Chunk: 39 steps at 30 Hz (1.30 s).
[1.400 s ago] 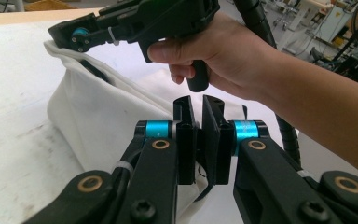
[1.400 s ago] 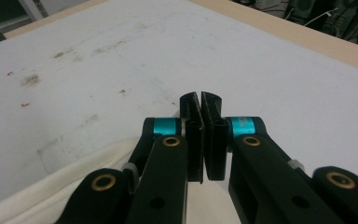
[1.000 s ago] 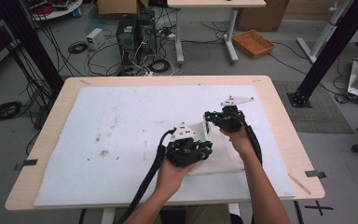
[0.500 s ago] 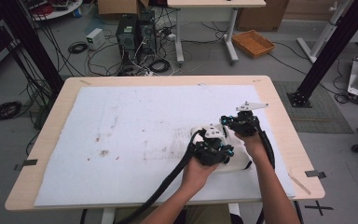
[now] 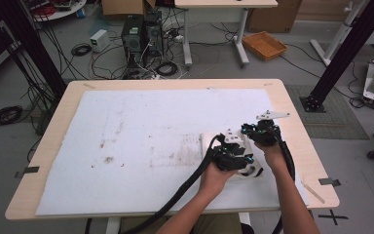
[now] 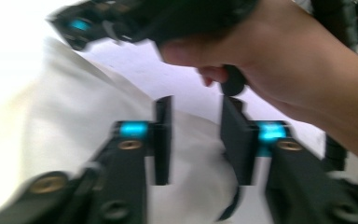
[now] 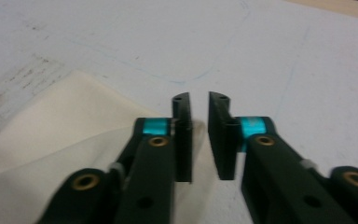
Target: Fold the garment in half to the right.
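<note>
Lying on the white mat (image 5: pixel 141 146) at the table's (image 5: pixel 292 112) right front is one cream cloth (image 5: pixel 214 146), flat, its long axis not clear. Two grippers work over it. The left gripper (image 6: pixel 193 140) hangs above the cloth's middle, jaws parted with nothing between them. The right gripper (image 7: pixel 199 135) sits just over the cloth's edge, jaws likewise slightly apart and empty.

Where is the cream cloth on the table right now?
In the high view the cream cloth lies on the white mat, right of centre near the front edge, mostly under the left gripper and beside the right gripper.
</note>
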{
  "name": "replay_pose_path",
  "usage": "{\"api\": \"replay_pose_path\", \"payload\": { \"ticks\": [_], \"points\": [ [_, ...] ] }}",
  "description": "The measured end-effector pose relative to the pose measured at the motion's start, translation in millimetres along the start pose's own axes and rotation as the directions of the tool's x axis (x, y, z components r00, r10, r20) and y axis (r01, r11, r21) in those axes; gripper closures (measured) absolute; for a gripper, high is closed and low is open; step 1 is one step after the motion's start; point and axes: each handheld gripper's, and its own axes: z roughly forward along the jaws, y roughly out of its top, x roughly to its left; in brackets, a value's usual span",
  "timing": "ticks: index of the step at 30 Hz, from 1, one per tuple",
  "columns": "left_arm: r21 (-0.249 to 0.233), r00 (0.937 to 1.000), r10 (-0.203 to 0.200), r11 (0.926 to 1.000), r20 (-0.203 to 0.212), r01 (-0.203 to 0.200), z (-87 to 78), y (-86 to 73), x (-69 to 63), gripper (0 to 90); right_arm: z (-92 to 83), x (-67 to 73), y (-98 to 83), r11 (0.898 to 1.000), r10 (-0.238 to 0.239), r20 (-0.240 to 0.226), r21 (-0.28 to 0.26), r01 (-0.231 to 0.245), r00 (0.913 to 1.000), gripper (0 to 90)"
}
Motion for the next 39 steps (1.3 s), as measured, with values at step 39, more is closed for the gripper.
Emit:
{"api": "replay_pose_path", "payload": {
  "ticks": [39],
  "points": [
    [-0.209, 0.9647, -0.034, 0.9776, -0.261, -0.022, -186.5, -91.6, 124.2, 25.1, -67.2, 55.8, -58.9, 0.998, -0.032, 0.019, 0.048, 0.032, 0.9993, 87.4]
  ]
}}
